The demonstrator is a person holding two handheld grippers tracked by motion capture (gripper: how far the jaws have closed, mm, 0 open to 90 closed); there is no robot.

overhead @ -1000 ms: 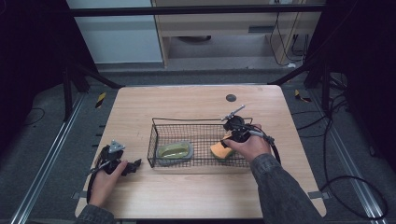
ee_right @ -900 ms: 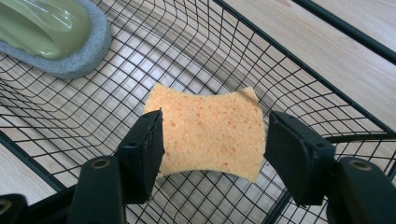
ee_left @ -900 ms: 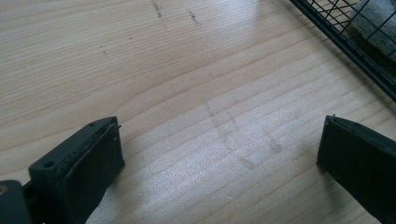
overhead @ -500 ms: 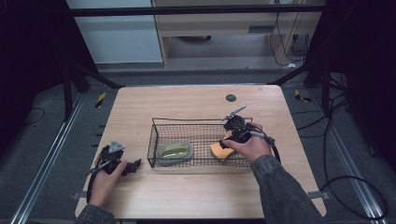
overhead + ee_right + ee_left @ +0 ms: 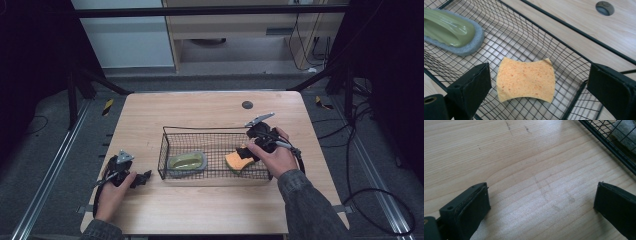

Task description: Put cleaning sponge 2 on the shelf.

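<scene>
Right gripper [image 5: 246,151] hovered over the basket's [image 5: 165,150] 3 o'clock end, above the sponge [image 5: 235,162], likely just dropped there. Left gripper [image 5: 142,177] rested idle on the table [image 5: 210,107] at the basket's 9 o'clock.

Left gripper [image 5: 541,207] (empty) gaped over bare wood.

Right gripper [image 5: 540,92] spread wide, the sponge [image 5: 526,80] lying free between its jaws, the brush [image 5: 451,30] at 10 o'clock.

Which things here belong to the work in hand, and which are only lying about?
Belonging to the work:
- orange sponge, lying in the basket
- wire basket
- right gripper, open above the sponge

Lying about:
- green-handled scrub pad, in the basket's other end
- left gripper, open over bare table
- grey round insert
</scene>
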